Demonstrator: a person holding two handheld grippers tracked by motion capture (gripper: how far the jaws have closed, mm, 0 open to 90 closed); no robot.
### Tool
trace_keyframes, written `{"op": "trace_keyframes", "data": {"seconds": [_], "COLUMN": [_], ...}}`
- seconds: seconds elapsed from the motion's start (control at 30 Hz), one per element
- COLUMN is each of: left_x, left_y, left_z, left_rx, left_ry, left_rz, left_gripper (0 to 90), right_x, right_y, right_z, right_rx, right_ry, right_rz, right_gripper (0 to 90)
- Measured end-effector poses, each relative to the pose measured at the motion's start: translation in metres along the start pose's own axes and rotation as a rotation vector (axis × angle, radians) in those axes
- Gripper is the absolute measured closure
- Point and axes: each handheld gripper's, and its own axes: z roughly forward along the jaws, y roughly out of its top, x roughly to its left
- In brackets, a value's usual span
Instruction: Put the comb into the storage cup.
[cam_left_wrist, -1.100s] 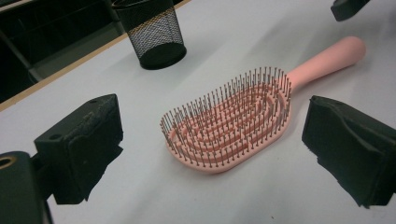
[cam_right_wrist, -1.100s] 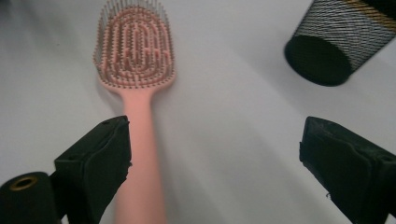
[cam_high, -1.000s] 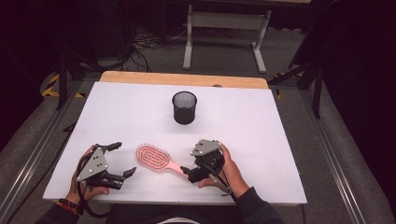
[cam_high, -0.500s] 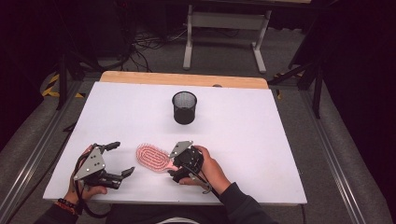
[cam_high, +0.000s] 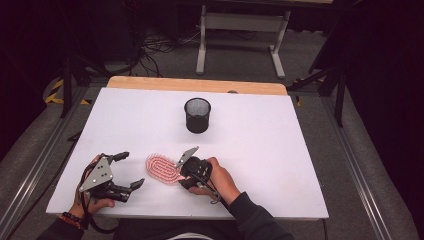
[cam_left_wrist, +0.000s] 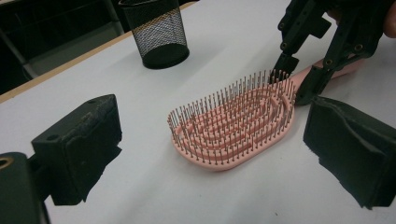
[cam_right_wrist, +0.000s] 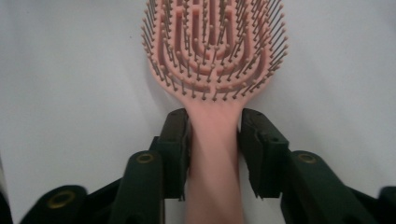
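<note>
Since the earlier frame the right hand-held gripper (cam_right_wrist: 212, 154) has slid left across the table (cam_high: 280, 150) to the pink hairbrush (cam_high: 162, 169), and its jaws have just been closing. They now pinch the brush's handle from both sides. The brush lies bristles up on the near part of the table. The left hand-held gripper (cam_high: 126, 171) rests just beside it, jaws spread wide.
</note>
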Motion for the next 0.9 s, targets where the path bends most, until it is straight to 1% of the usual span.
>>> {"op": "trace_keyframes", "data": {"seconds": [0.1, 0.13, 0.23, 0.27, 0.3, 0.37, 0.4, 0.47, 0.6, 0.73, 0.77, 0.8, 0.9], "left_x": [0.0, 0.001, 0.001, 0.001, 0.001, 0.002, 0.002, 0.002, 0.002, 0.002, 0.001, 0.002, 0.002], "left_y": [0.0, 0.0, -0.001, -0.001, -0.001, -0.002, -0.002, -0.002, -0.001, -0.001, -0.001, -0.001, -0.001], "left_z": [0.0, 0.0, 0.002, 0.002, 0.002, 0.003, 0.002, 0.003, 0.003, 0.003, 0.003, 0.002, 0.002], "left_rx": [0.003, 0.006, 0.009, 0.011, 0.011, 0.011, 0.01, 0.01, 0.006, 0.007, 0.002, 0.002, 0.003], "left_ry": [-0.003, -0.008, -0.003, -0.004, -0.004, 0.004, 0.008, 0.021, 0.024, 0.024, 0.018, 0.019, 0.017], "left_rz": [-0.003, -0.006, -0.005, -0.014, -0.014, -0.02, -0.02, -0.016, -0.019, -0.017, -0.029, -0.024, -0.03], "left_gripper": [5.2, 5.1, 5.0, 5.0, 5.0, 4.9, 4.9, 4.9, 5.1, 5.1, 5.1, 5.2, 5.4], "right_x": [0.002, 0.002, 0.002, 0.002, 0.003, 0.004, 0.004, 0.004, 0.002, -0.001, -0.002, -0.002, -0.003], "right_y": [0.0, -0.001, -0.004, -0.005, -0.006, -0.007, -0.007, -0.009, -0.012, -0.014, -0.014, -0.015, -0.016], "right_z": [0.0, 0.0, 0.0, 0.0, -0.001, -0.001, -0.001, -0.002, -0.007, -0.014, -0.016, -0.018, -0.023], "right_rx": [-0.006, -0.007, -0.03, -0.038, -0.047, -0.053, -0.06, -0.073, -0.102, -0.135, -0.148, -0.159, -0.185], "right_ry": [-0.002, -0.002, 0.005, 0.0, -0.004, -0.012, -0.018, -0.02, -0.067, -0.094, -0.096, -0.103, -0.117], "right_rz": [-0.015, -0.013, -0.008, -0.012, -0.011, -0.012, -0.018, -0.013, -0.002, 0.015, 0.017, 0.021, 0.027], "right_gripper": [68.2, 68.5, 68.7, 68.7, 68.8, 68.8, 68.8, 68.8, 68.9, 68.9, 68.9, 68.9, 68.9]}}
